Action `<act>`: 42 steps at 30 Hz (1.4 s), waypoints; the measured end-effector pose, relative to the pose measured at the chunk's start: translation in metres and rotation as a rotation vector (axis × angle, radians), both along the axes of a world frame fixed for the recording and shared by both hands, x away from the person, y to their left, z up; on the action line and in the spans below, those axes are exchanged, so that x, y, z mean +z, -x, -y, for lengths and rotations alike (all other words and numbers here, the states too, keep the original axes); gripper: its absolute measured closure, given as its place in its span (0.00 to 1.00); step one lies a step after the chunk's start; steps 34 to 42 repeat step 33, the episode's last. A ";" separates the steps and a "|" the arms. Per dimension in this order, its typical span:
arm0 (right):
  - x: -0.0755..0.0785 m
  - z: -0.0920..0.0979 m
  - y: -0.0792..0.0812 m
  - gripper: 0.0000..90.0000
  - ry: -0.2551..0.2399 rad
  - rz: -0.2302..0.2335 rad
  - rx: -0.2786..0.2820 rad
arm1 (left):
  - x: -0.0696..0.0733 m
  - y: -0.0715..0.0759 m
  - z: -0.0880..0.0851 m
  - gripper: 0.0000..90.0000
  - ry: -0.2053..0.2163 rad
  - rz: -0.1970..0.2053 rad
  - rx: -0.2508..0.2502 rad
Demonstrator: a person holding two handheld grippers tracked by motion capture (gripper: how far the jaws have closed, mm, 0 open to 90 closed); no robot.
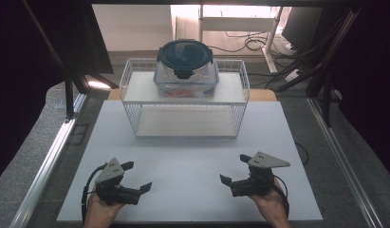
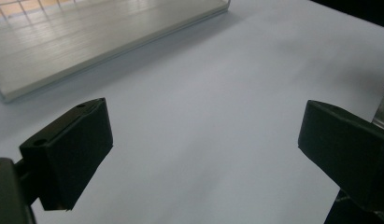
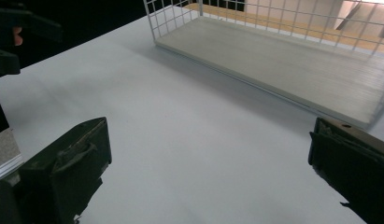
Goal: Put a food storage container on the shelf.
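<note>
Two grippers spread wide and empty, my left gripper (image 1: 137, 176) and right gripper (image 1: 235, 168), white wire two-shelf rack (image 1: 185, 124) well ahead of both jaws.

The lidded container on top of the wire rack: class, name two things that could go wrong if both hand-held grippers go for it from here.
1. The container sits high on the wire rack; a one-sided push might slide it toward the rack's edge.
2. The left hand-held gripper and right hand-held gripper are open and low on the table; rising forward, they could catch the rack's front wires.
</note>
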State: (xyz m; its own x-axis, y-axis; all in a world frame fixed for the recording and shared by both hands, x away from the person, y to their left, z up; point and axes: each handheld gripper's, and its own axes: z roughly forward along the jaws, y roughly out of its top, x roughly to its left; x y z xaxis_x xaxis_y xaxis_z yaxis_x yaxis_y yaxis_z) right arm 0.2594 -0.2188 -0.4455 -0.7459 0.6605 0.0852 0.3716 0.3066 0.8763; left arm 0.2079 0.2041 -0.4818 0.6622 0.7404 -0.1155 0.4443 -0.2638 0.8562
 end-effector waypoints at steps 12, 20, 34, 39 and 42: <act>-0.022 0.028 0.019 0.00 0.030 -0.014 -0.068 | -0.021 0.017 -0.019 0.03 -0.031 -0.028 0.039; -0.041 0.041 0.023 0.00 0.069 -0.056 -0.098 | -0.042 0.014 -0.014 0.00 -0.107 -0.086 0.033; -0.064 0.034 0.020 0.00 0.215 -0.157 -0.078 | -0.056 0.007 -0.019 0.01 -0.116 -0.169 0.055; -0.064 0.034 0.020 0.00 0.215 -0.157 -0.078 | -0.056 0.007 -0.019 0.01 -0.116 -0.169 0.055; -0.064 0.034 0.020 0.00 0.215 -0.157 -0.078 | -0.056 0.007 -0.019 0.01 -0.116 -0.169 0.055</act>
